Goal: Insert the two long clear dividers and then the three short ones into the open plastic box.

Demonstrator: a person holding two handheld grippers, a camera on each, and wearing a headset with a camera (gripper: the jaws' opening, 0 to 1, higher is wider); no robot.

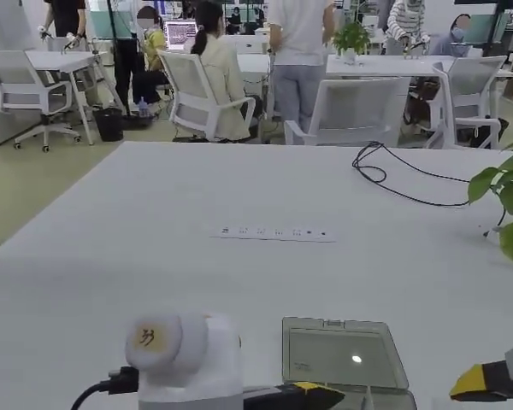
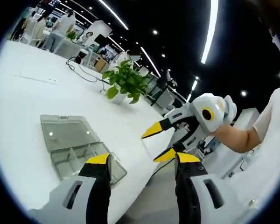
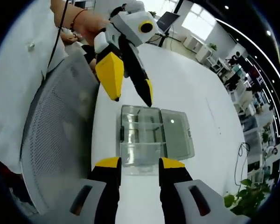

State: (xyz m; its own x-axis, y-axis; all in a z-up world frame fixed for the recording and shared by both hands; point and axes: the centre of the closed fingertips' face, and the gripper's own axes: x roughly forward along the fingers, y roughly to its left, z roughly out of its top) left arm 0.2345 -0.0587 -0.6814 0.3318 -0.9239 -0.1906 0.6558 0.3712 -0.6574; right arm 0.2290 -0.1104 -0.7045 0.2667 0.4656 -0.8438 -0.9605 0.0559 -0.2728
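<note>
Hovering: left gripper [image 2: 143, 158], jaws spread, empty
right gripper [image 3: 139, 163]: jaws apart, can't tell if pinching anything
plastic box [image 3: 130, 133]: on white table [image 1: 239, 188], lid open flat, dividers [image 2: 74, 150] inside

Open box [image 3: 141, 133] on a table [image 3: 186, 84].
Right gripper [image 3: 139, 163], jaws apart, at its near end; left gripper [image 3: 132, 99], jaws apart, at the far end.

A white power strip [image 1: 274, 232] lies flat on the white workbench [image 1: 94, 256]. Beyond it to the right a black cable [image 1: 393, 181] loops; farther right stands a leafy plant [image 1: 506, 196]. Behind it are white chairs [image 1: 201, 94] and people.
</note>
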